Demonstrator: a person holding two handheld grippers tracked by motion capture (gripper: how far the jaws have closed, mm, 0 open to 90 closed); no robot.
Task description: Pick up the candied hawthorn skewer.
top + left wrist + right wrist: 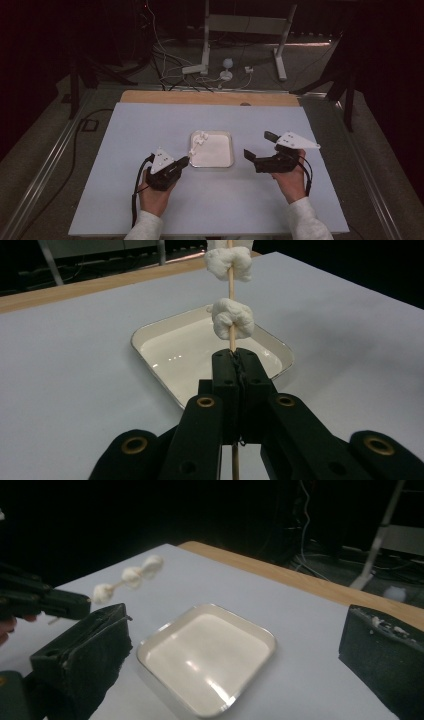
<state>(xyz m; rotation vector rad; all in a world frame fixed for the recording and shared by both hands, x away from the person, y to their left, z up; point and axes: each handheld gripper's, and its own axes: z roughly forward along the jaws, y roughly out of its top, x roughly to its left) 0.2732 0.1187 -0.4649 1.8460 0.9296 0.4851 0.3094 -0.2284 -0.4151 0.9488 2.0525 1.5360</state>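
Observation:
A thin wooden skewer (231,337) carrying three white marshmallows (131,575) sticks out over the near left corner of a white square tray (226,162). My left gripper (187,160) is shut on the skewer's bare lower end, its jaws (239,357) pressed together around the stick. In the high view the marshmallows (199,141) hang over the tray's left rim. The tray (150,645) holds nothing inside. My right gripper (258,144) hovers just right of the tray with its jaws wide apart and nothing between them (236,625). White crumbs stick to one of its pads (387,625).
The tray sits mid-table on a white tabletop (150,125) with a wooden strip (210,97) along the far edge. Beyond it, white stand legs (282,55) and loose cables (170,65) lie on the dark floor. Both forearms come in from the near edge.

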